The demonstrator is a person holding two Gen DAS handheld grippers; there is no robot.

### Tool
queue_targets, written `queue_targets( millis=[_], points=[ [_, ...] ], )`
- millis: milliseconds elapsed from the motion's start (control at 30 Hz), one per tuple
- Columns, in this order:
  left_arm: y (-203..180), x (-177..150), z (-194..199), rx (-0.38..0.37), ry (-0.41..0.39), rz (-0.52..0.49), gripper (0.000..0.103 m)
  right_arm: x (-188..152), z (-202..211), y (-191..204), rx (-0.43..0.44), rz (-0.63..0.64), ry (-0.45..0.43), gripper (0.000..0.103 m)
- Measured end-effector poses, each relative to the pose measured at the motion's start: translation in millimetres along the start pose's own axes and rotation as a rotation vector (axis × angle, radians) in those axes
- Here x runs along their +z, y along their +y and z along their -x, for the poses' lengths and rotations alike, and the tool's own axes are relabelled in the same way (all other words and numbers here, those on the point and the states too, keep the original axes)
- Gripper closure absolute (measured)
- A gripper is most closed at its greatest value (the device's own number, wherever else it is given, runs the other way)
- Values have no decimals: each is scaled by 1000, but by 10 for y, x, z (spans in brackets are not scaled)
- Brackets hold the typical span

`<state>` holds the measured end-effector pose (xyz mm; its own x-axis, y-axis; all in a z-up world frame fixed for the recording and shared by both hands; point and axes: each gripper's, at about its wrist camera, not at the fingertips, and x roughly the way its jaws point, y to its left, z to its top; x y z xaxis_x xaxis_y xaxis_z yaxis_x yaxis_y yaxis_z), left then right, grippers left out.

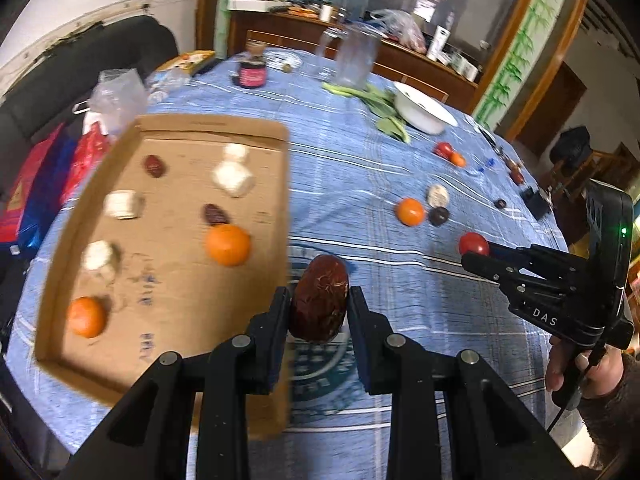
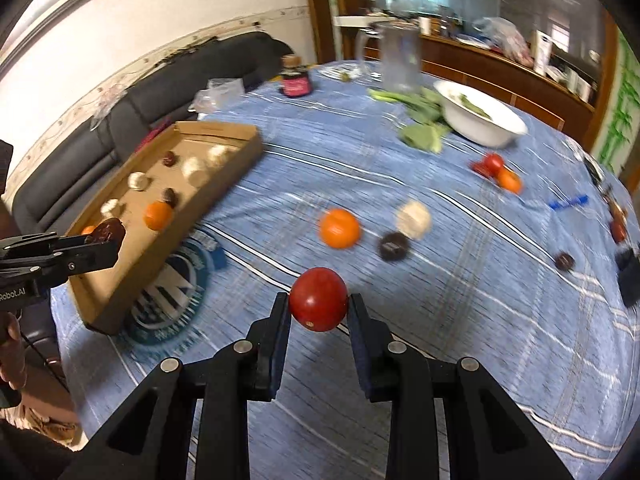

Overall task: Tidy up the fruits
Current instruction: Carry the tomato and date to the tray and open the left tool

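Observation:
My left gripper (image 1: 319, 300) is shut on a wrinkled dark red date (image 1: 319, 300), held above the blue tablecloth just right of the cardboard tray (image 1: 168, 288). The tray holds two oranges (image 1: 228, 245), two dates (image 1: 216, 214) and several white lumps (image 1: 234, 178). My right gripper (image 2: 319, 300) is shut on a small red tomato (image 2: 319, 299) above the cloth; in the left wrist view the right gripper (image 1: 476, 250) shows at right with the tomato (image 1: 473, 243). The left gripper (image 2: 106, 236) appears at the left of the right wrist view, date (image 2: 109, 230) over the tray's near corner (image 2: 104, 304).
Loose on the cloth: an orange (image 2: 340, 228), a dark date (image 2: 394, 246), a white lump (image 2: 414, 219), a tomato and small orange (image 2: 500, 172). A white bowl (image 2: 480, 120) with greens, a glass jug (image 2: 400, 58) and a jar (image 2: 295, 78) stand at the back. A dark sofa (image 2: 160, 92) is beyond the table.

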<state>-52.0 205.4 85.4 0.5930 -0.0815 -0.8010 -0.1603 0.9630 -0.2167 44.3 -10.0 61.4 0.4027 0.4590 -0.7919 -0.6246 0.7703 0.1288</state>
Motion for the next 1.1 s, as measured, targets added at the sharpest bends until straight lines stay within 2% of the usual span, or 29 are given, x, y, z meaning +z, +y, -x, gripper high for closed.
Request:
queue_targets(
  millis=[233,533,833,1100],
  points=[
    [508,-49,222,64,-29,75,75,262,-153,499,71,76,-6,72],
    [936,-181,331,118,-30,147,75,466,-350,1121,167,179,6,72],
    [1130,-281,248,137,-7,181,75,480,-568,1597,231,264,50,71],
    [1204,-297,69,139,24,196,75,397,-837,1749,236,297,111,71]
  ],
)
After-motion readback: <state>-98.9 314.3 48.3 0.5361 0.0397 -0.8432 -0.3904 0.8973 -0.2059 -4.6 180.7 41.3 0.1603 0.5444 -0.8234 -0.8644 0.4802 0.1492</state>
